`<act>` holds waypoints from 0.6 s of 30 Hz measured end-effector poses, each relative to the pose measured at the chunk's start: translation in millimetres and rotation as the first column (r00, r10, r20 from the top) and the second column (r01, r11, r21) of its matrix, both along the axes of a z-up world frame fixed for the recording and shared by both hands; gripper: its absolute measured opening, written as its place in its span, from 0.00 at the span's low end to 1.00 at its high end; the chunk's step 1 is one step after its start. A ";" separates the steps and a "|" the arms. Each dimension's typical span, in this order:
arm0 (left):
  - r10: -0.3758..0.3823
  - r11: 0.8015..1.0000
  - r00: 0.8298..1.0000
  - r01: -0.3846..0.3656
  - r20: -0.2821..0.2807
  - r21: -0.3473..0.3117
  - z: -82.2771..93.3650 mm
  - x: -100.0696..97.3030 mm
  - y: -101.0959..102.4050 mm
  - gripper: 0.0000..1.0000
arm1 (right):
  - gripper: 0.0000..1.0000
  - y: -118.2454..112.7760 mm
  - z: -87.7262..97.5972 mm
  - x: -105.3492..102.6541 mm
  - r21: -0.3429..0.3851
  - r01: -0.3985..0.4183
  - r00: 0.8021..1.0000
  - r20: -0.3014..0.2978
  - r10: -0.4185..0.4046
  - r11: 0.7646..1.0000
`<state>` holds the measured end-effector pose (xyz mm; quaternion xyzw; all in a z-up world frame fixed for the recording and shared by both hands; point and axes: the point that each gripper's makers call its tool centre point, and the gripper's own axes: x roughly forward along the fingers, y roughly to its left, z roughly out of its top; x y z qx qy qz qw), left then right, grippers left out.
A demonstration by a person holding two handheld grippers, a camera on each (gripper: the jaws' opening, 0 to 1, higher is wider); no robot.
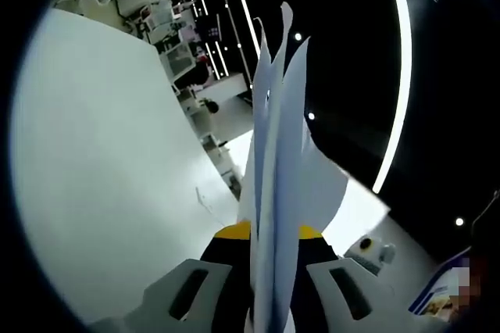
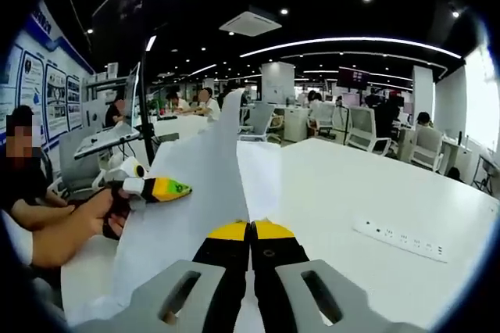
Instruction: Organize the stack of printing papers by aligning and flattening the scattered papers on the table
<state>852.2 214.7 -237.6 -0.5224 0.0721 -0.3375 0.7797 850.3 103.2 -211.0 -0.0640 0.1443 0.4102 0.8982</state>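
Note:
A stack of white printing papers (image 1: 277, 137) stands edge-on between my left gripper's (image 1: 269, 233) yellow-tipped jaws, which are shut on it, the sheets fanning apart toward the top. In the right gripper view the same papers (image 2: 195, 200) rise as a broad upright sheet above the white table (image 2: 351, 184). A hand (image 2: 86, 220) holds the left gripper (image 2: 166, 189) against the papers' left side. My right gripper (image 2: 250, 228) has its jaws together at the papers' lower right edge, which runs in between the tips.
A white power strip (image 2: 402, 241) lies on the table at the right. A seated person (image 2: 19, 177) is close on the left. Office chairs (image 2: 359, 130) and desks stand beyond the far edge. The tabletop (image 1: 101, 177) spreads along the left of the left gripper view.

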 end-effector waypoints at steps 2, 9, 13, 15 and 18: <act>0.000 1.000 1.000 0.000 0.000 0.000 0.0 -1.3 -1.0 0.15 | 0.00 0.9 0.3 -0.3 0.001 -0.003 1.000 0.002 0.003 1.000; 0.000 1.000 1.000 0.000 0.001 0.003 -0.6 -1.8 -2.4 0.15 | 0.00 3.6 0.1 -3.1 -0.005 -0.014 1.000 0.009 0.014 1.000; 0.000 1.000 1.000 -0.001 0.003 0.007 -0.7 -0.8 -1.9 0.16 | 0.00 6.2 0.1 -4.8 -0.009 -0.024 1.000 0.016 0.024 1.000; 0.001 1.000 1.000 -0.001 0.004 0.008 -0.8 -1.1 -2.3 0.16 | 0.00 7.9 0.7 -5.8 -0.009 -0.030 0.999 0.019 0.031 0.999; 0.001 1.000 1.000 -0.001 0.009 0.013 -0.6 -1.8 -2.9 0.16 | 0.00 9.5 0.4 -7.1 -0.011 -0.038 0.999 0.019 0.038 0.999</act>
